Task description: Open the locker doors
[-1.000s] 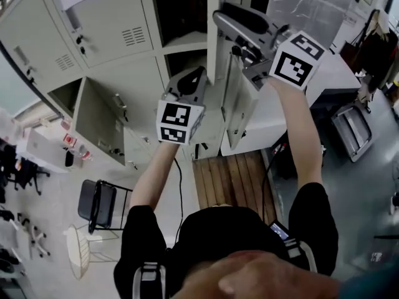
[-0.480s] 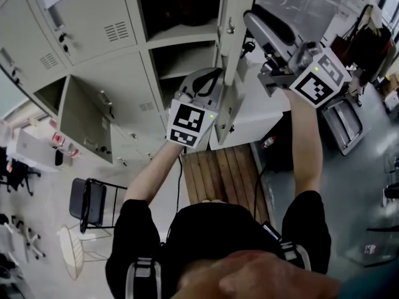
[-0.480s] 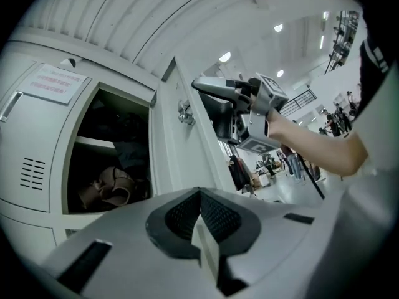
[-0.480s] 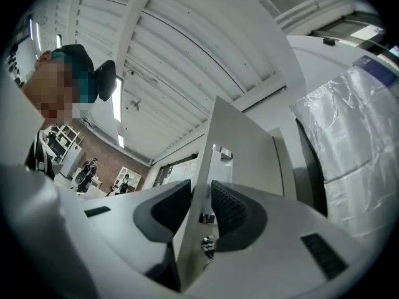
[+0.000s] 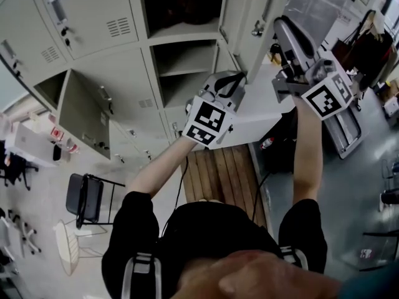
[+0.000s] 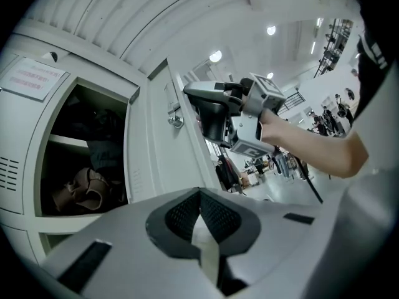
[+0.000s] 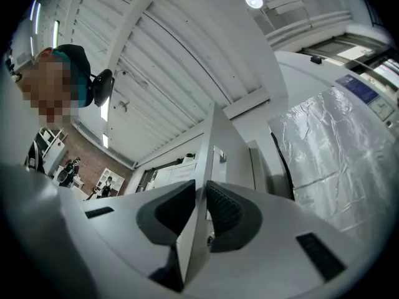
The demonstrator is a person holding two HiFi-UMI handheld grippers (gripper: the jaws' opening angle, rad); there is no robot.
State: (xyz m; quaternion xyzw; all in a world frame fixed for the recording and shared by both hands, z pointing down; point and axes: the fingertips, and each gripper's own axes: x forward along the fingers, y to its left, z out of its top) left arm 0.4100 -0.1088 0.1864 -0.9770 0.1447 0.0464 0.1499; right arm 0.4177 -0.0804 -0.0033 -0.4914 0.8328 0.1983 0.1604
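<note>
Right claw [image 7: 201, 195], whose jaws have just been closing, pinches the edge of the open locker door [image 7: 215, 145] swung out from the lockers [image 5: 118, 73], while the left claw [image 6: 201, 198], pressed together and empty, hovers beside that door.

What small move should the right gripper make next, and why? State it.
Probably pull the locker door farther out along its swing with the right gripper. Its jaws have just been closing and now clamp the door's free edge, which stands between them, so the grip looks ready to carry the door wider.
</note>
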